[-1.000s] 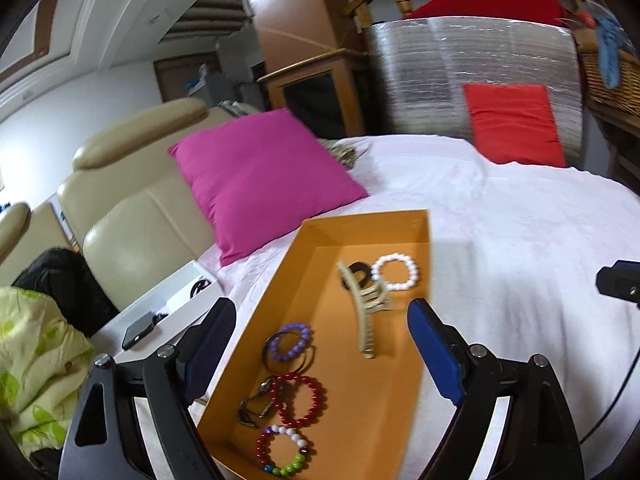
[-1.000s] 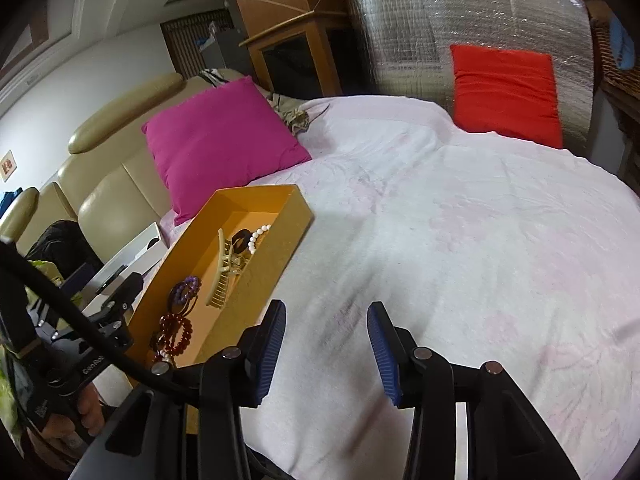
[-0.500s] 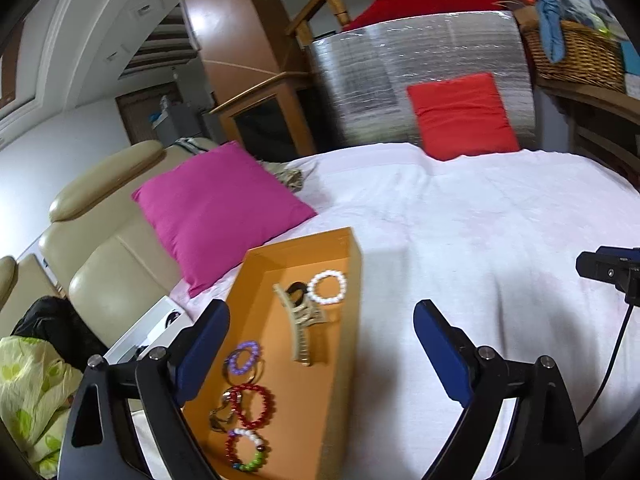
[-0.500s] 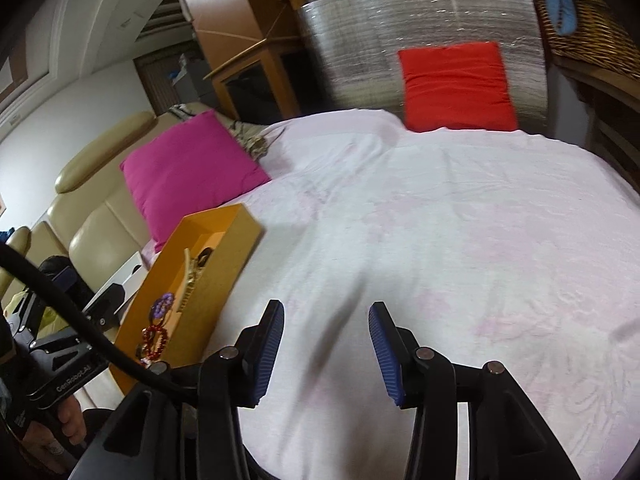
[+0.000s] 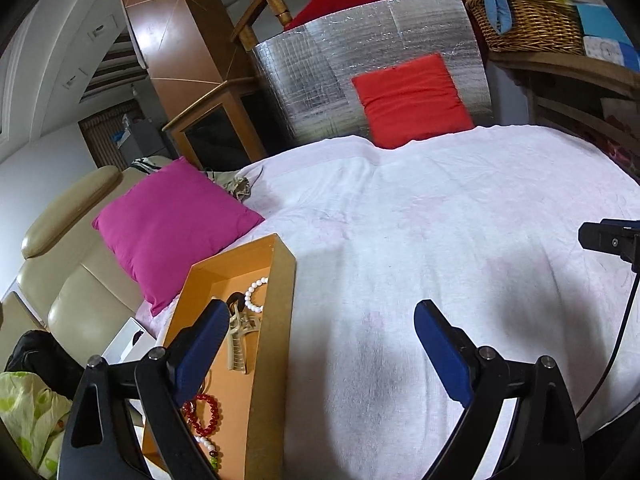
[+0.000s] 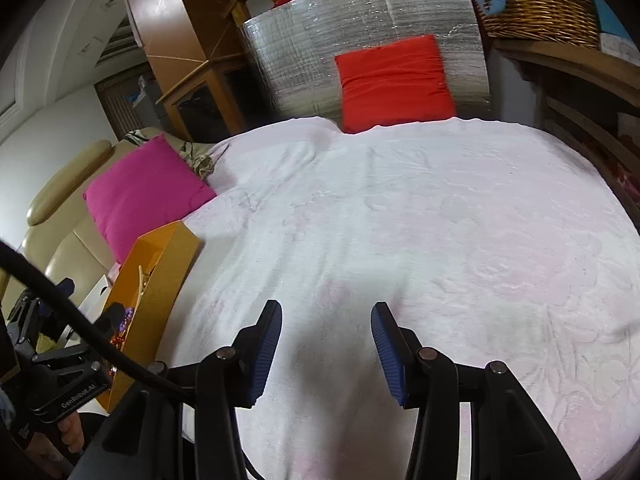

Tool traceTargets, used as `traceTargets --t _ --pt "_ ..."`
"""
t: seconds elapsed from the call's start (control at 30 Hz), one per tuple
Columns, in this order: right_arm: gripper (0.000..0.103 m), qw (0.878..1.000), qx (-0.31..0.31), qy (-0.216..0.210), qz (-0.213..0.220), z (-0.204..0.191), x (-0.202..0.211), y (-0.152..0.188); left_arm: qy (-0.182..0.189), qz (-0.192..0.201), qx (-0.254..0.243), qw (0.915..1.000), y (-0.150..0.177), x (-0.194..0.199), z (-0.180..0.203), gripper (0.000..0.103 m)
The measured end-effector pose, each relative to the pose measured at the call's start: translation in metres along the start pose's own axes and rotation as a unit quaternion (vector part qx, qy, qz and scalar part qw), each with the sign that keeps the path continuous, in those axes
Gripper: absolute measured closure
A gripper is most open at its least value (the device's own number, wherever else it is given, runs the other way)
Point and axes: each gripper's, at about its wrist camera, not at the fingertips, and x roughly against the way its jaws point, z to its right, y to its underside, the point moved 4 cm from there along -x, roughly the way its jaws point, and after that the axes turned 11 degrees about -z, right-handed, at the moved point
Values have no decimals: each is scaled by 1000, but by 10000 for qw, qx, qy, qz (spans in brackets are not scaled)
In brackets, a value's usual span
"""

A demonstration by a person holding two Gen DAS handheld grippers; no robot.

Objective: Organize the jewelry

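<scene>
White bedcover (image 5: 420, 240), bare centre. Orange tray (image 5: 272, 344) at left edge holds white bead bracelet (image 5: 256, 294), hair claw (image 5: 240, 336), red bracelet (image 5: 204, 412). Left gripper (image 5: 316, 344) spread wide, empty; right gripper (image 6: 326, 344) part-open, empty. Risk: left finger (image 5: 200, 344) clips tray wall, spills contents.

Matt cardboard tray (image 5: 280, 320) on soft cloth bedspread (image 5: 440, 240); woven wicker basket (image 5: 528, 24).
</scene>
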Motion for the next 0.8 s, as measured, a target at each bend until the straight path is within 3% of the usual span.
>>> traceTargets --t 0.13,0.37,0.57,0.8 --pt "52 9997 169 -170 74 -15 6 1 -109 -19 168 9998 -1 12 -15 9" --pt "51 9923 987 -703 247 -98 23 6 -593 -41 719 9956 14 46 -85 9" --pt "49 9812 1499 -1190 246 -181 35 19 -1056 -197 1355 9849 48 64 -162 9" --pt "48 9728 1924 -1282 145 -259 44 35 -1354 -223 1838 9733 83 78 -222 9"
